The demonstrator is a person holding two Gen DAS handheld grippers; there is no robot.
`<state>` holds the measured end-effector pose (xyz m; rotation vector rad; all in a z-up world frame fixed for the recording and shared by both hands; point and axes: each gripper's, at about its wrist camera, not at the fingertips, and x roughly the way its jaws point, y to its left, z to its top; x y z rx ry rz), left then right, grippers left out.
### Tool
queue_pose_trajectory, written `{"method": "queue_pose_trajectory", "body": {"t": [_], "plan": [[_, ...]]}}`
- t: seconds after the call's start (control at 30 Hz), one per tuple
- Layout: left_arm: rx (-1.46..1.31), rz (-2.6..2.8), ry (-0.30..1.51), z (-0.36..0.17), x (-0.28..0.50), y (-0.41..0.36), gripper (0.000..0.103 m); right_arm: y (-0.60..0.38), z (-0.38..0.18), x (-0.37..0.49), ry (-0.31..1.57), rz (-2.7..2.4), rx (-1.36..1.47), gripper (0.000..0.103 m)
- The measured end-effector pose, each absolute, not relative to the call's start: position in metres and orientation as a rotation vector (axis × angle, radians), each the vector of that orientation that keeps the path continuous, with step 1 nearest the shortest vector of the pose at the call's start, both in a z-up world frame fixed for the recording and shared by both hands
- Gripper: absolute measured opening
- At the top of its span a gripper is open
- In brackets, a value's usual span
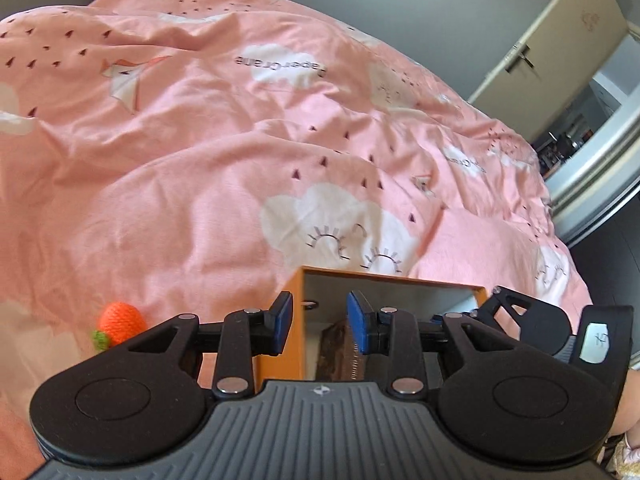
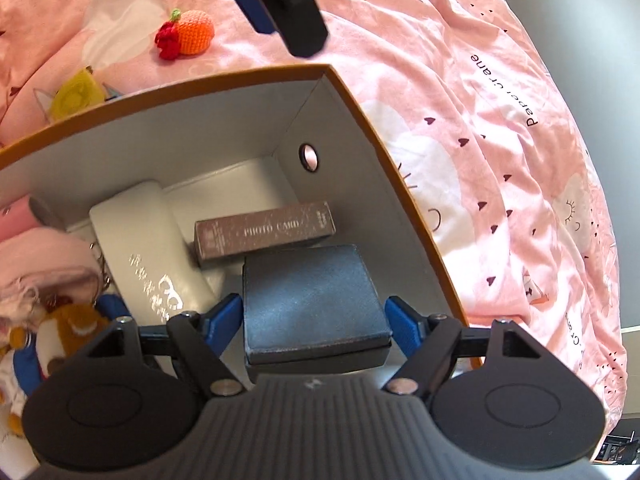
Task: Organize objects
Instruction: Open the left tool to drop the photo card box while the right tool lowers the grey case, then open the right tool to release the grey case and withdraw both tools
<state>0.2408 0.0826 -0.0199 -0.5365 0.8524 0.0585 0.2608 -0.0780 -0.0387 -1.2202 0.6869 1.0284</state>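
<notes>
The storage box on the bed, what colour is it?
The box is orange outside and white inside, clearest from the right wrist view.

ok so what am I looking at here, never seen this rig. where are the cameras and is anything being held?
There is no robot. A person carries a two-finger clamp in each hand, and each clamp has a fisheye camera looking along its fingers.

The left wrist view shows the left hand-held gripper, open and empty, above a pink printed duvet.

The right wrist view shows the right hand-held gripper looking down into an orange cardboard box with a white inside. Its fingers appear clamped on a dark blue-grey square box.

Already in the cardboard box are a white glasses case, a brown carton marked PHOTO CARD and a brown plush toy. An orange crocheted fruit lies outside on the duvet.
</notes>
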Motion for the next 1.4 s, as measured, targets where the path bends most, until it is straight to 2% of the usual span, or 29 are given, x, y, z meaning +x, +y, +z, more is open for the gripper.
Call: {"method": "queue_pose_trajectory", "body": {"t": [0.33, 0.6, 0.93, 1.1, 1.3, 1.4], "plan": [[-0.583, 0.075, 0.896, -0.043, 0.236, 0.102, 0.037, -0.074, -0.026, 0.256, 0.666, 1.132, -1.154, 0.078], [-0.606, 0.069, 0.914, -0.053, 0.233, 0.107, 0.037, -0.053, -0.041, 0.279, 0.687, 1.199, -1.198, 0.078], [-0.630, 0.071, 0.936, -0.064, 0.235, 0.110, 0.037, -0.050, -0.070, 0.302, 0.758, 1.228, -1.374, 0.077], [-0.642, 0.070, 0.951, -0.072, 0.235, 0.112, 0.037, -0.047, -0.073, 0.306, 0.748, 1.268, -1.395, 0.077], [-0.656, 0.070, 0.957, -0.076, 0.235, 0.113, 0.037, -0.045, -0.081, 0.298, 0.733, 1.300, -1.589, 0.075], [-0.662, 0.066, 0.962, -0.078, 0.235, 0.113, 0.037, -0.044, -0.083, 0.297, 0.728, 1.308, -1.575, 0.075]]}}
